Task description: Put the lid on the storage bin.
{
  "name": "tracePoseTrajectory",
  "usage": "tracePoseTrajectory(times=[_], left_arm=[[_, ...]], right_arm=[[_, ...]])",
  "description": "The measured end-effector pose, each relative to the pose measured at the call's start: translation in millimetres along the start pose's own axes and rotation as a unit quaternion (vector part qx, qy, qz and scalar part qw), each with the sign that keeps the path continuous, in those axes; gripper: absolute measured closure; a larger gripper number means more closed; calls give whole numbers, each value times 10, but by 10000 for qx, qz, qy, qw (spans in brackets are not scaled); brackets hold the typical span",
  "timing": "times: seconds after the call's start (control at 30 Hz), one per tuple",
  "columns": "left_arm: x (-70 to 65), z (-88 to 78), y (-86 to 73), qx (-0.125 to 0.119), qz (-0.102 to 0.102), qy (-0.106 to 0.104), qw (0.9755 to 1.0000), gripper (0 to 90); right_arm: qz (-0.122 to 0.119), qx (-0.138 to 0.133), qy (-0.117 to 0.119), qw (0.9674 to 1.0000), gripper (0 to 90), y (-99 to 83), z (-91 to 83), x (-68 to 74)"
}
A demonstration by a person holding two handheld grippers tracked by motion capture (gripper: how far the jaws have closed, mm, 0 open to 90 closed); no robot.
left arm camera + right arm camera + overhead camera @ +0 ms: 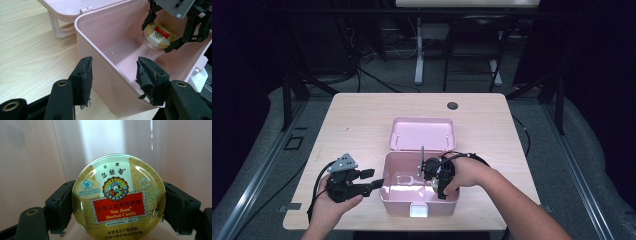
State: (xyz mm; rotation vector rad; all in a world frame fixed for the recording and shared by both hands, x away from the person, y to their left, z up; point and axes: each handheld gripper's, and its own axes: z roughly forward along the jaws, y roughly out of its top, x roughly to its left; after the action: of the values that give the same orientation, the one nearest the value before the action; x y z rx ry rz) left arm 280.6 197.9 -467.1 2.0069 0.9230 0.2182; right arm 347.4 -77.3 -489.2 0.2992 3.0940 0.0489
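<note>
Candy tin (118, 197) inside the box (388, 172); open lid (422, 133) lies behind it.

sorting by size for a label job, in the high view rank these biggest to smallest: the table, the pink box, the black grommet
1. table
2. pink box, lid open
3. black grommet, though it lies farther from the camera

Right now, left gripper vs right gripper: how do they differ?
The left gripper is open, its jaws straddling the pink box's near wall; the right gripper is shut on the candy tin. Left sits at the rim; right reaches inside the box. Both have black jaws.
</note>
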Motion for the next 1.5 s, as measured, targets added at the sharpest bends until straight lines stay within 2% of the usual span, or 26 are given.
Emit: tracePoseTrajectory(times=[0.93, 1.27, 1.5], left_arm=[[5, 1, -1, 4, -1, -7, 10000, 466], [10, -2, -2, 0, -16, -17, 10000, 466], [7, 2, -1, 4, -1, -13, 10000, 466]], right_arm=[[-320, 30, -182, 9993, 197, 31, 20, 43], [-364, 127, -105, 9992, 196, 54, 120, 65], [-355, 89, -57, 9993, 195, 47, 130, 62]])
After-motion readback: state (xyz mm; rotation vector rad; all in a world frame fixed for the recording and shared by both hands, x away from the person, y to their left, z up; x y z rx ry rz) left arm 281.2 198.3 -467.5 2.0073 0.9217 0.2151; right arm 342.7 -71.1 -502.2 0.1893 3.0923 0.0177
